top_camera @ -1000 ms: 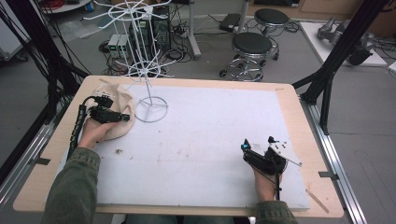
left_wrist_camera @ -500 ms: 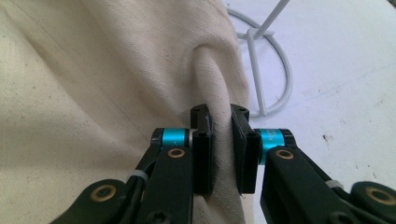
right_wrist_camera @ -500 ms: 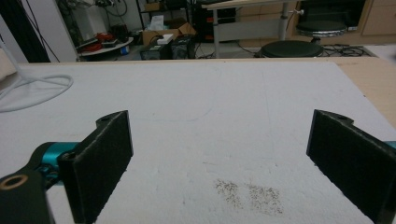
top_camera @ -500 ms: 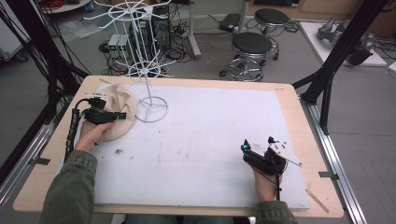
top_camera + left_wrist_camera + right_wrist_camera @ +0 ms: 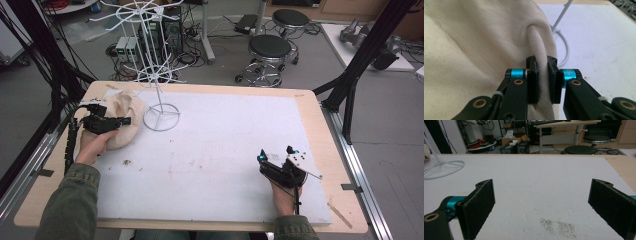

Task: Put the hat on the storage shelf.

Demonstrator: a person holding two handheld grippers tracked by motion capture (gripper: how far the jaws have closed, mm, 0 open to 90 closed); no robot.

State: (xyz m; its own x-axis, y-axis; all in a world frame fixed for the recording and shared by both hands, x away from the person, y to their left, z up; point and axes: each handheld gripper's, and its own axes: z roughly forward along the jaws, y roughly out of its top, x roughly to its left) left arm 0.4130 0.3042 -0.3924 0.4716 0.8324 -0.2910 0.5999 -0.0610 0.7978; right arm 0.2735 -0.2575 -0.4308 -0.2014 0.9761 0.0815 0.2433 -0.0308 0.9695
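- Pinching a fold of the cream cloth (image 5: 474, 45), my left gripper (image 5: 542, 80) has its jaws clamped on a raised ridge of fabric at the centre of the left gripper view.
- In the high view the cloth (image 5: 122, 117) lies bunched at the upper left of the white mat (image 5: 225, 150), touching or just beside the ring base of the white wire stand (image 5: 159, 95); I cannot tell which.
- My left gripper (image 5: 117, 121) sits over the cloth.
- My right gripper (image 5: 275, 159) rests at the lower right, jaws spread wide with nothing between them.
- A dark speckled smudge (image 5: 557, 225) marks the mat between its jaws.
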